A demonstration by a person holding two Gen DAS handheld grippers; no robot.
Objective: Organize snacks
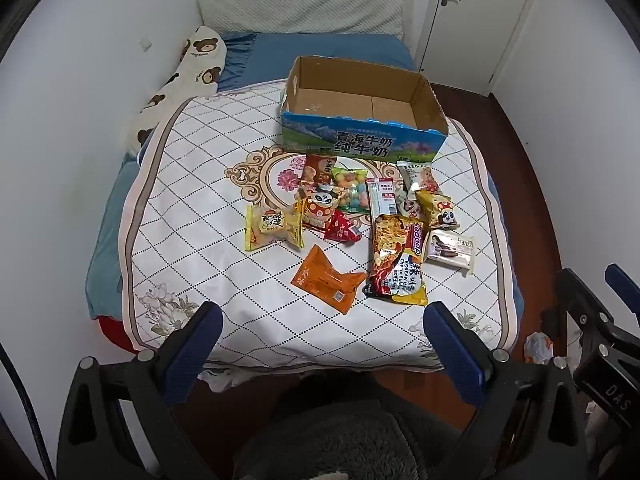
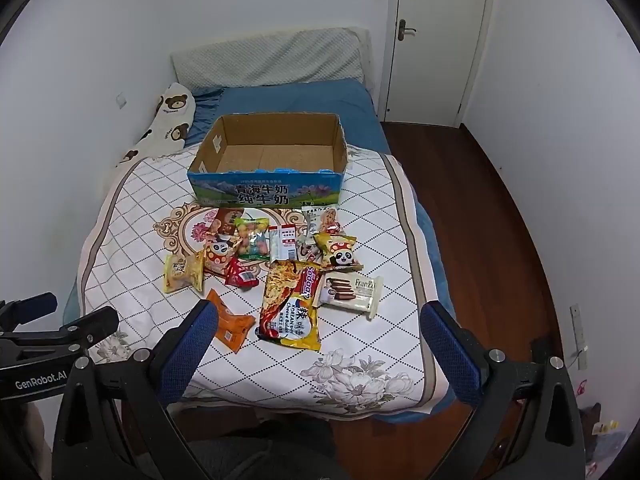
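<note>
Snacks overlap in a heap, hiding several labels.

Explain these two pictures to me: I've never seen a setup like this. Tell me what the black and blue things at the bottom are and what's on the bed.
A person holds a hand-held claw in each hand, each with a camera looking along its fingers. One picture is from the left claw, the other from the right claw. Both claws are open and hold nothing. On the bed's quilt stands a cardboard box with nothing in it. In front of it lie loose snacks, among them a noodle packet, an orange packet and a wafer packet.
</note>
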